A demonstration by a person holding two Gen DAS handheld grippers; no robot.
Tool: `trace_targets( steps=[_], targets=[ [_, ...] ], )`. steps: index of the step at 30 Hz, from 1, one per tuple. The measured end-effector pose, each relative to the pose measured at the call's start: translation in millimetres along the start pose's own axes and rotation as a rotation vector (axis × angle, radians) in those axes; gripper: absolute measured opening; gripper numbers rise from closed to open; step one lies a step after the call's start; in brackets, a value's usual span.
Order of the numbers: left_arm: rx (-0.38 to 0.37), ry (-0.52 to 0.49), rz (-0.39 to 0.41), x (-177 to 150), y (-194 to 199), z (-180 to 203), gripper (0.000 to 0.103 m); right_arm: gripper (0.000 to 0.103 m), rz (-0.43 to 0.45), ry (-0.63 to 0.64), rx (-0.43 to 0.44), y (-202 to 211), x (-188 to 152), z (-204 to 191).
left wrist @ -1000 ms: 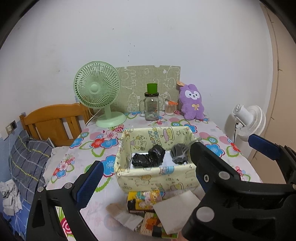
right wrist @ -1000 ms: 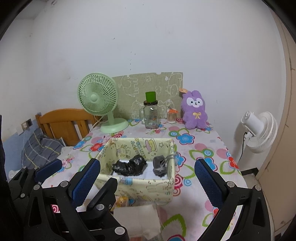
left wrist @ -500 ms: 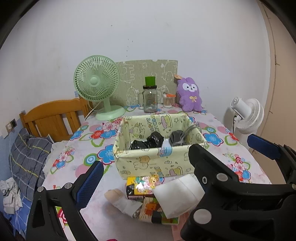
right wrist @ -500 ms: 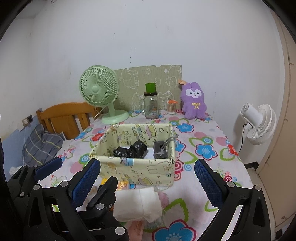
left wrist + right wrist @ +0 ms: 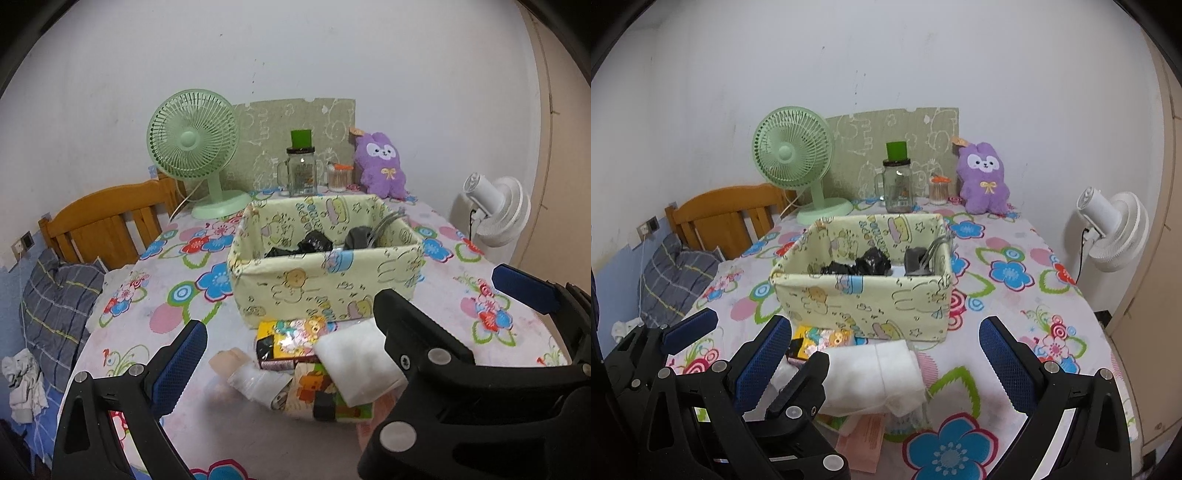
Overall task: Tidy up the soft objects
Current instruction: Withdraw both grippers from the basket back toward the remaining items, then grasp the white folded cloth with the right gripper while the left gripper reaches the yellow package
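A pale yellow fabric bin [image 5: 325, 284] [image 5: 864, 299] stands mid-table, holding black crumpled bags [image 5: 308, 243] [image 5: 862, 264] and a dark bundle [image 5: 356, 236]. In front of it lies a pile: a white folded cloth [image 5: 356, 360] [image 5: 875, 373], a colourful cartoon packet [image 5: 291, 341] [image 5: 823, 338], a clear plastic packet [image 5: 258, 382] and a pink paper [image 5: 862, 439]. My left gripper [image 5: 347, 334] is open, empty, spanning the pile from above. My right gripper [image 5: 886, 338] is open, empty, over the white cloth. The left gripper's finger shows in the right wrist view [image 5: 690, 328].
A green desk fan [image 5: 192, 147], glass jar with green lid [image 5: 301, 170], small orange-lidded jar [image 5: 340, 177] and purple plush bunny [image 5: 380, 166] line the table's far edge. A wooden chair [image 5: 107, 218] and bedding are left; a white fan [image 5: 495, 206] stands right.
Both grippers have drawn back toward the table's near edge and lowered. The bin now looks farther away and the pile in front of it has come fully into view.
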State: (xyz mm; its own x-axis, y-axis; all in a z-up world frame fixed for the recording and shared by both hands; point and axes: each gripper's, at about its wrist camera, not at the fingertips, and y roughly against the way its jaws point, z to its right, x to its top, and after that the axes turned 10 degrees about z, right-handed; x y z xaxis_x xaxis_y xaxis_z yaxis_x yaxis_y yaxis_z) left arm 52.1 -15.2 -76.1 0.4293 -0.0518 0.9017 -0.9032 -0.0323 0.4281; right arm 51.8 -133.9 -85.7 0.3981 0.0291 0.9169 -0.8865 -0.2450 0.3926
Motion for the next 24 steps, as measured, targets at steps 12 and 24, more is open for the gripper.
trace_targets(
  steps=[12, 24],
  targets=[
    [0.049, 0.018, -0.065, -16.6, -13.3, -19.2, 0.101, 0.103, -0.068, -0.010, 0.016, -19.1, -17.4, -11.2],
    [0.054, 0.045, -0.118, -32.7, -35.2, -33.1, 0.100, 0.103, -0.139, 0.006, 0.003, -47.5, -31.9, -18.5]
  ],
)
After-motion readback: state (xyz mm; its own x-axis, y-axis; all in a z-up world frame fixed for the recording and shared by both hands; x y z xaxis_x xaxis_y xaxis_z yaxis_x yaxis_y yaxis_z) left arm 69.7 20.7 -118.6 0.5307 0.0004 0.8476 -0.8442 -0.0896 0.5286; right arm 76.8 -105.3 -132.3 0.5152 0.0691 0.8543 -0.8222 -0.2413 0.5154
